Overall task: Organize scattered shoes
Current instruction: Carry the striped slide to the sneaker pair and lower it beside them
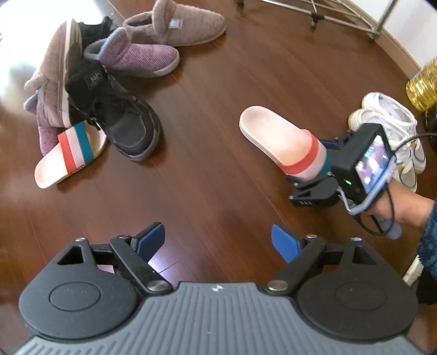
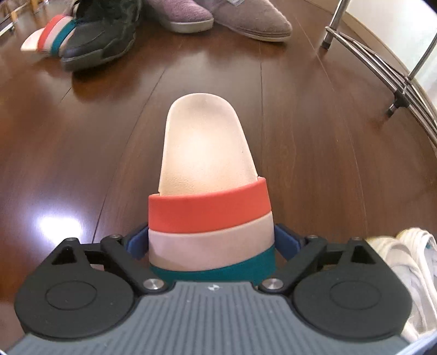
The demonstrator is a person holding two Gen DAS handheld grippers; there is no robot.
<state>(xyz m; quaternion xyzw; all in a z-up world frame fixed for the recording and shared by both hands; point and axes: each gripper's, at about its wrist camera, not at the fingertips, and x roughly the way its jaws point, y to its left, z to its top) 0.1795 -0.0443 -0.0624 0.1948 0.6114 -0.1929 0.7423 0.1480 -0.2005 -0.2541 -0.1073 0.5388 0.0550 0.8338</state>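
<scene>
the right gripper [image 2: 210,245] is set astride the striped strap of the near slide [image 2: 203,153], a blue pad on either side of the strap; the jaws stand wide, and whether the pads press on the strap cannot be told; the slide lies flat on the floor [image 2: 314,169], apart from the rest, its long axis running straight ahead from the gripper, heel end away; white sneakers [image 1: 393,128] lie just beside it; the left gripper [image 1: 218,241] is held open over bare floor with nothing between its pads; the matching slide [image 1: 69,155] lies ahead and to its left, against the black shoe [image 1: 123,120] in the pile of slippers [image 1: 174,24]; the left hand is judged the nearer to that mate.
</scene>
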